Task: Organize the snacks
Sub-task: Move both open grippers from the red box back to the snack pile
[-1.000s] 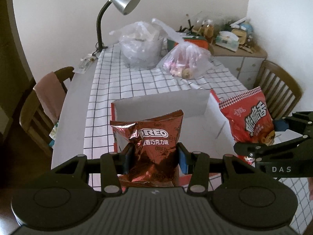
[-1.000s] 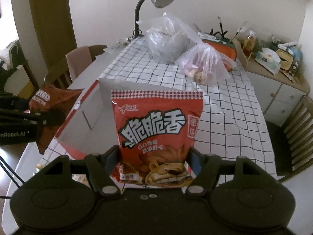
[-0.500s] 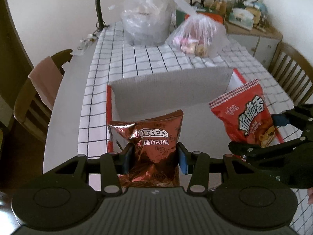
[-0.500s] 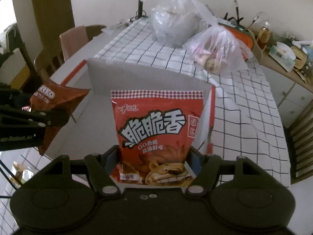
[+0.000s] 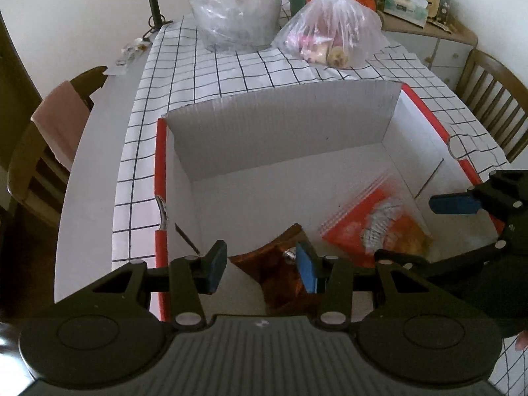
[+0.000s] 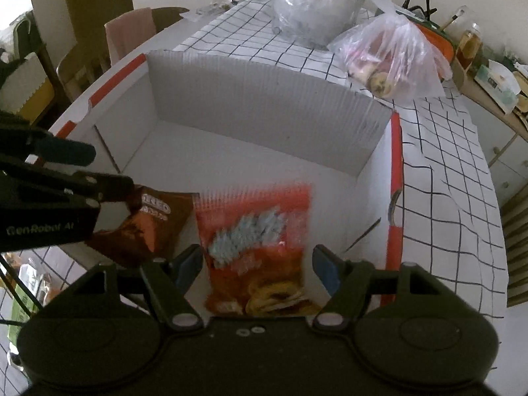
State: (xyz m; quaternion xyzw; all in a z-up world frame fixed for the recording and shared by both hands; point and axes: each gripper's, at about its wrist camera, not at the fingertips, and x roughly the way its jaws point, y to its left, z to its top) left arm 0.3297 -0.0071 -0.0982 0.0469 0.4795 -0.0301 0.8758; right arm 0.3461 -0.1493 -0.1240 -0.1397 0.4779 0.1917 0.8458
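Box (image 5: 280, 138) open at top; far half of floor bare, room to reach in from above. Near floor taken: brown Oreo bag (image 6: 148, 224) on left, red snack bag (image 6: 257, 244) beside it, blurred. Tall far wall blocks approach from beyond. Behind it, two plastic bags (image 5: 330, 33) crowd the checked cloth (image 5: 231, 69). Chairs (image 5: 488, 99) flank the table.

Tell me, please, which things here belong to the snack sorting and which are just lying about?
In the job:
Oreo bag
red snack bag
cardboard box
left tongs
right tongs

Lying about:
clear plastic bag
tissue box
wooden chair
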